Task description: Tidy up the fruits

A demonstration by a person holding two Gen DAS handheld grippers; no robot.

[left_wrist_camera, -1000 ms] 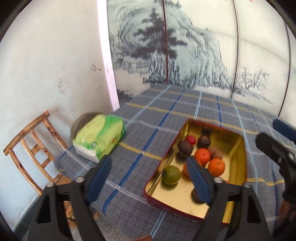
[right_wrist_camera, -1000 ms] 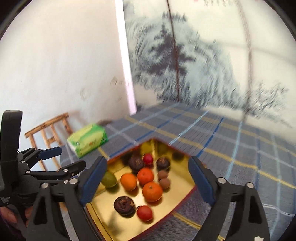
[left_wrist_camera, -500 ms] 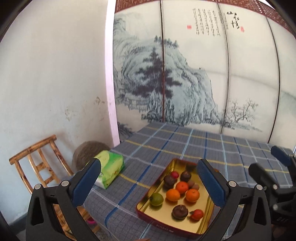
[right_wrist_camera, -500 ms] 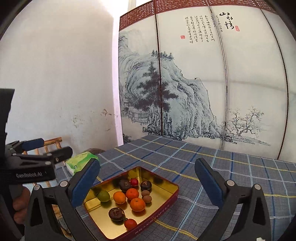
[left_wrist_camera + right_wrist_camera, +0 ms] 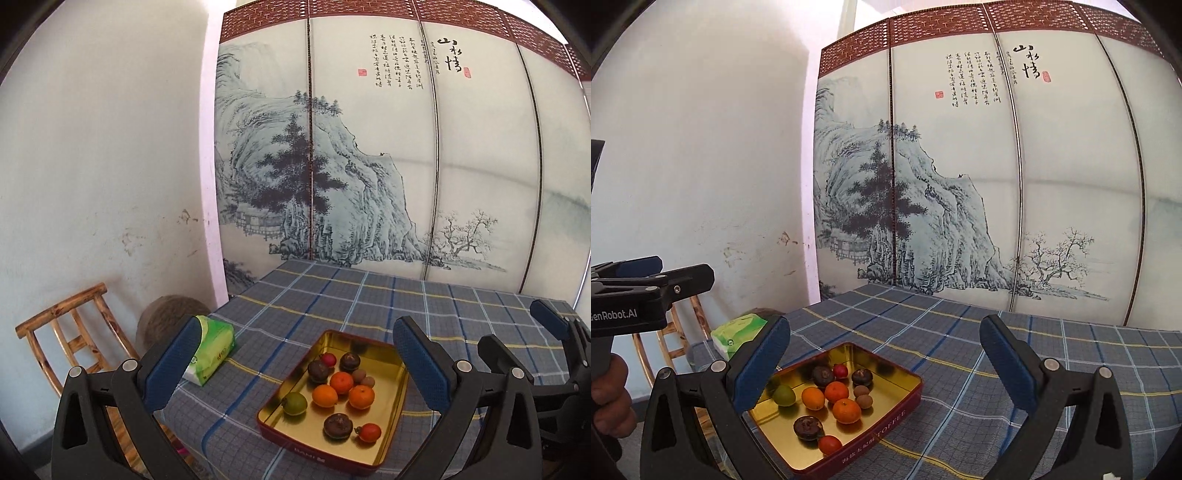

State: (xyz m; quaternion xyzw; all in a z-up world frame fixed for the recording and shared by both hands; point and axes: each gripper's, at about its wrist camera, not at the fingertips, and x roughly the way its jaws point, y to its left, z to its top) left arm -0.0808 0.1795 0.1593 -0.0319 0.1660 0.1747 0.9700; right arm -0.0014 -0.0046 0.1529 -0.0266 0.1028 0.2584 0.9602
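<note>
Below both wide jaws, fruits (image 5: pixel 341 382) fill tin (image 5: pixel 388 435).

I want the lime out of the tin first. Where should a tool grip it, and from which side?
Grip the lime across its round middle, coming from above: it sits alone near the tin's left wall, with open floor around it and the oranges apart.

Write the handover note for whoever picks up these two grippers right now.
Left gripper: open, holding nothing, above the table's near edge.
Right gripper: open, holding nothing.
Tin tray on the checked tablecloth holds every fruit in view: three oranges, a green fruit, two small red ones, three dark ones, two little brown ones.
Done: no fruit lies loose on the cloth.
Left: nothing obvious; perhaps sort by kind inside the tray.
</note>
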